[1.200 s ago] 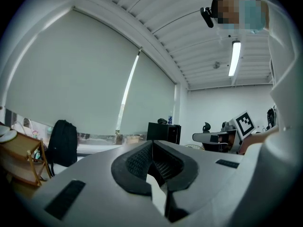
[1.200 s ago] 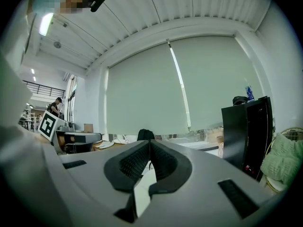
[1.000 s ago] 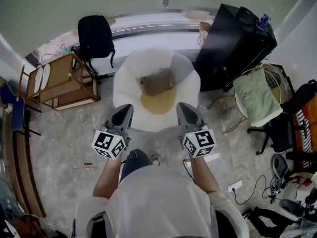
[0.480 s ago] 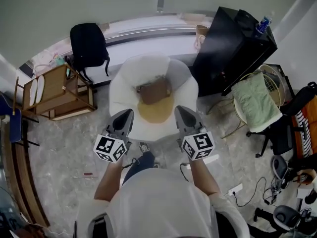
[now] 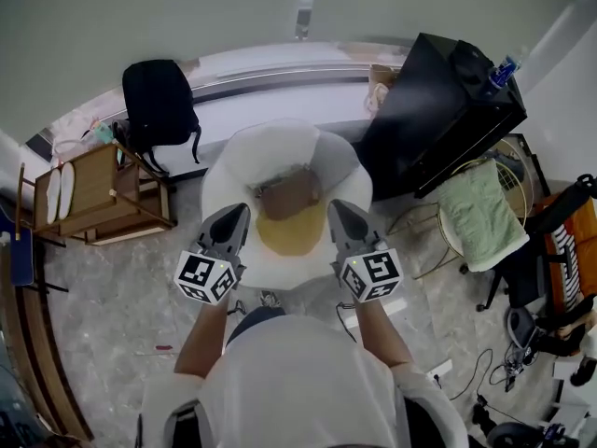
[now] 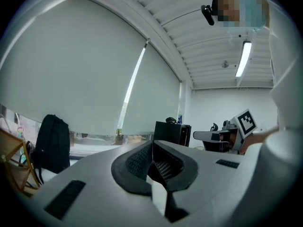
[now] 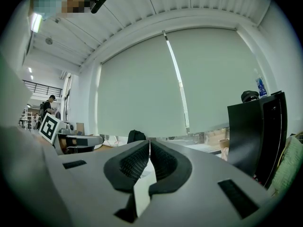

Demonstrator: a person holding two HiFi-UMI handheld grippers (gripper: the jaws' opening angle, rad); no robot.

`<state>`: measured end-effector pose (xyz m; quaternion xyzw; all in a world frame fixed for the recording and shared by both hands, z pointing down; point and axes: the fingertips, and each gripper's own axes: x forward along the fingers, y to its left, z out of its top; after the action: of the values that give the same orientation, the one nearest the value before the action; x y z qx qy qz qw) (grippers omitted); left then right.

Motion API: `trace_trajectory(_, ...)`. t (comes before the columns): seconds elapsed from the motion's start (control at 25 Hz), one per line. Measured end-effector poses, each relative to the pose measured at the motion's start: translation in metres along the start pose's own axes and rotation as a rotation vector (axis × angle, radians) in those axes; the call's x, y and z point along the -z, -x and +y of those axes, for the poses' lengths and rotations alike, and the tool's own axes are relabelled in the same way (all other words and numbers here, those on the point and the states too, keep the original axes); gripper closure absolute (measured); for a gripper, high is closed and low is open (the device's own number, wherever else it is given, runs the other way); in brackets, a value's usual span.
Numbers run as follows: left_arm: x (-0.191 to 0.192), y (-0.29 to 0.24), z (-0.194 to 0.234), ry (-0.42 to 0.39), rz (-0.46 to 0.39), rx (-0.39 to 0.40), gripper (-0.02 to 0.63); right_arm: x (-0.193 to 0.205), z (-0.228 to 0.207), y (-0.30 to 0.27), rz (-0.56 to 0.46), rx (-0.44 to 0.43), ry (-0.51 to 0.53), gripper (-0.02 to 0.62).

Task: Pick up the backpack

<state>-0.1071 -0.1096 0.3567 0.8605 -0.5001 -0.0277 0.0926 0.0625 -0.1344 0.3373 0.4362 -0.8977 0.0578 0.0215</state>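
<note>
The person is holding the left gripper point(image 5: 233, 216) and the right gripper point(image 5: 337, 210) level and side by side over the near edge of a white beanbag seat point(image 5: 244, 152). Both grippers are showing their jaws pressed together with nothing between them. The black backpack point(image 5: 159, 101) is standing upright against the low window ledge point(image 5: 270, 63), beyond the seat to the left, just beside a wooden rack point(image 5: 93, 189) and well apart from both grippers.

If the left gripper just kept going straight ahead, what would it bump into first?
Probably the window blind. The left gripper seems to pass above the white chair, and the backpack stands off to its left. Depth is hard to judge, though.
</note>
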Motion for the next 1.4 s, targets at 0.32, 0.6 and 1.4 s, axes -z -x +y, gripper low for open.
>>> trace_trajectory(0.32,-0.004,-0.033,0.028,-0.001,0.014,0.025,0.574,-0.007,-0.013,-0.039,-0.017,0.014,-0.006,0.565)
trace_trajectory(0.6,-0.002,-0.057,0.038,-0.003,0.011,-0.017,0.574,0.000,-0.040,-0.058,0.000,-0.022,-0.017,0.565)
trace_trajectory(1.4,0.015,-0.128,0.025,0.038,-0.001,-0.246,0.574,-0.001,-0.134,-0.111,0.027,-0.231,0.016,0.565)
